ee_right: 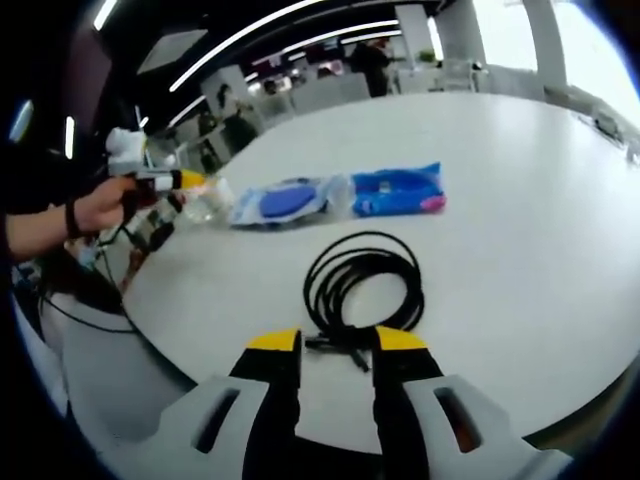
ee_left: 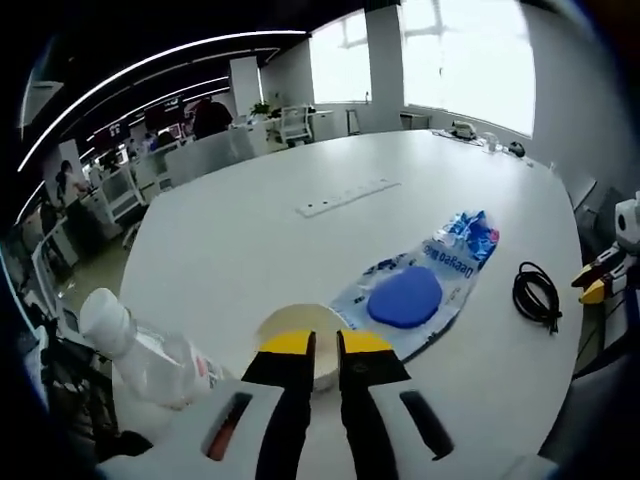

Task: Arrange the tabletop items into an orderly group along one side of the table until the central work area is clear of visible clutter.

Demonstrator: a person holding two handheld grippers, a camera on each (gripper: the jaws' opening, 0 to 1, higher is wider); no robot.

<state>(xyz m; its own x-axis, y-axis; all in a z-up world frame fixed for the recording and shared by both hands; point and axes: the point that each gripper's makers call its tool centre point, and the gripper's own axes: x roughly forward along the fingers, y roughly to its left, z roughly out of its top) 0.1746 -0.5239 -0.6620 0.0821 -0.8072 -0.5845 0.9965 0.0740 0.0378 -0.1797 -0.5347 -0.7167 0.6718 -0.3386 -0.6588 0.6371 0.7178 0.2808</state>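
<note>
Your right tool (ee_right: 336,345), jaws apart, hovers at lower center, just short of the coiled cable (ee_right: 362,288); your left tool (ee_left: 326,345) is nearly closed over the bowl (ee_left: 296,338).

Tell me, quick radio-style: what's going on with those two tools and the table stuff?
Left hand-held gripper nearly shut at bowl. Right hand-held gripper open before cable. Bottle, plastic bag lie nearby; nothing blocking.

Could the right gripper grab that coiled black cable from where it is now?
Probably yes. The coiled black cable lies right ahead of the right gripper, whose open jaws straddle its loose end, with nothing in between on the white table.
</note>
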